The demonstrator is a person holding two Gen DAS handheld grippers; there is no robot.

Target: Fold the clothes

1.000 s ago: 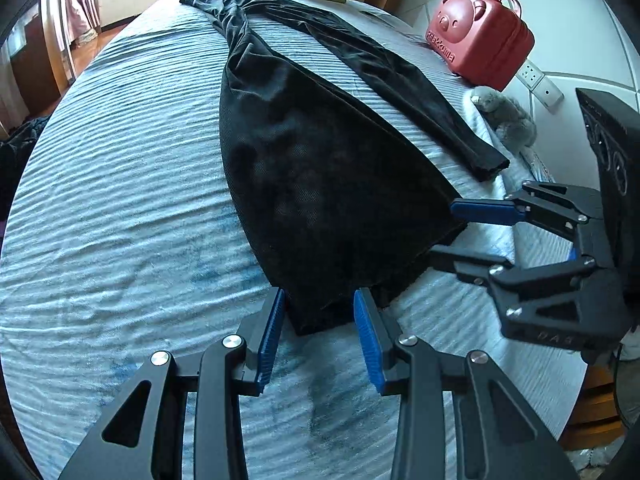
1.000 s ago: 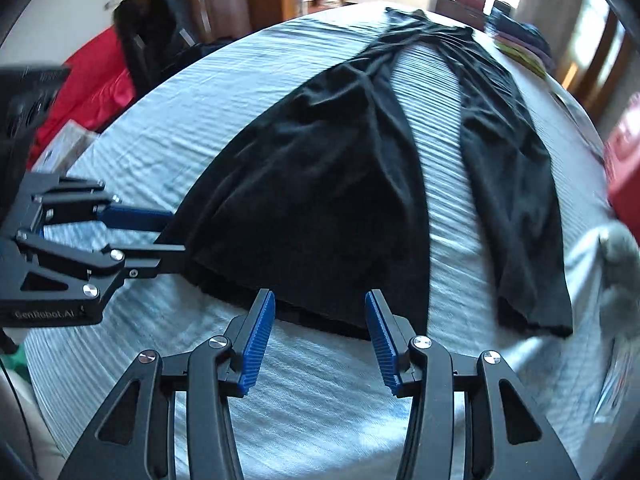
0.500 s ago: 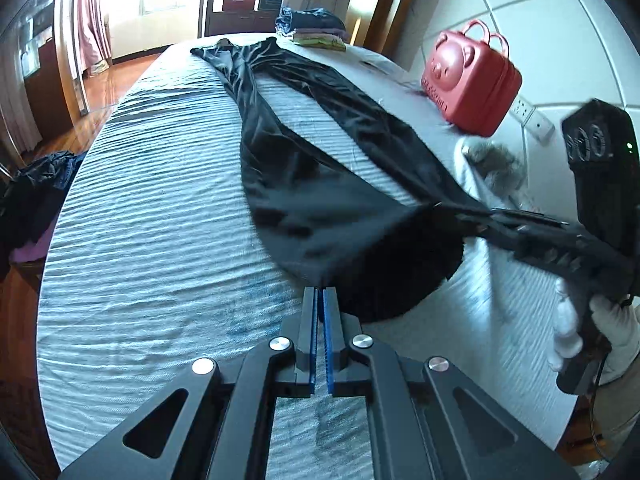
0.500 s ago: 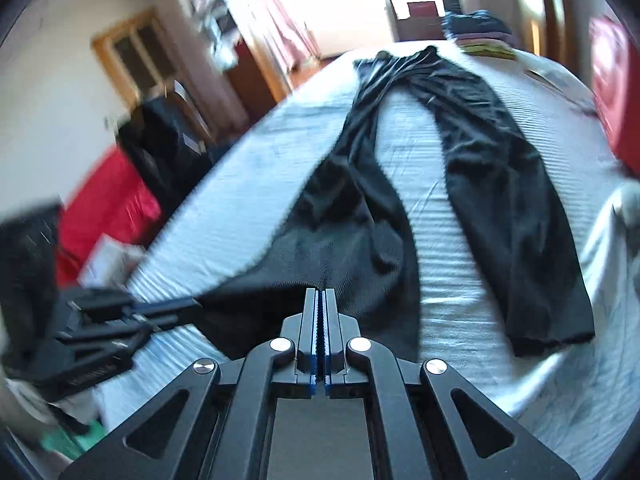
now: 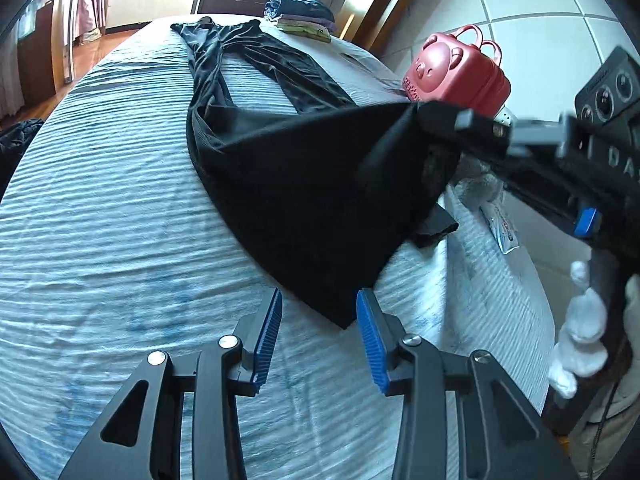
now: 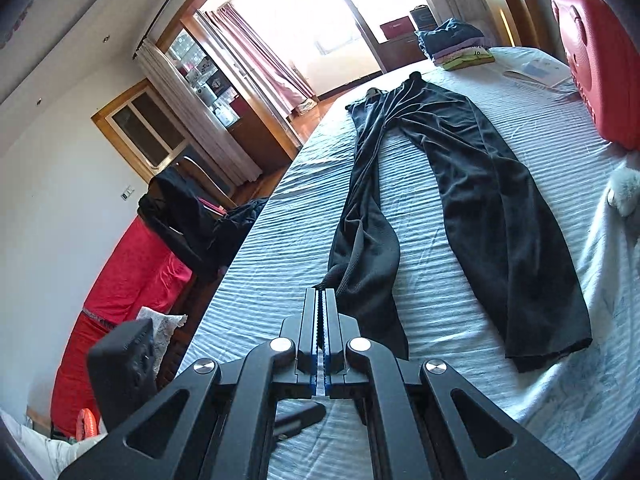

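- Folding the black trousers [image 5: 304,184] leg over leg is the step in hand, judging by how one hem hangs lifted while the rest lies flat on the striped bed [image 5: 100,208].
- Your right gripper [image 6: 320,294] is clamped on a hem corner of the nearer leg; in the left wrist view it shows at the right of the frame, holding the cloth up in a taut fan.
- Your left gripper [image 5: 318,316] at the bottom centre is letting go: its jaws are opening, and the other hem corner hangs between the blue pads [image 5: 370,332] without being pressed.
- The second leg lies spread to the right in the right wrist view, with the waistband at the far end near the stack of folded clothes [image 6: 456,46].
- Next, you likely need to take that loose corner again so both corners travel together across to the second leg; with one corner alone the hem may sag and twist.
- Watch the red case [image 5: 456,70] by the wall.
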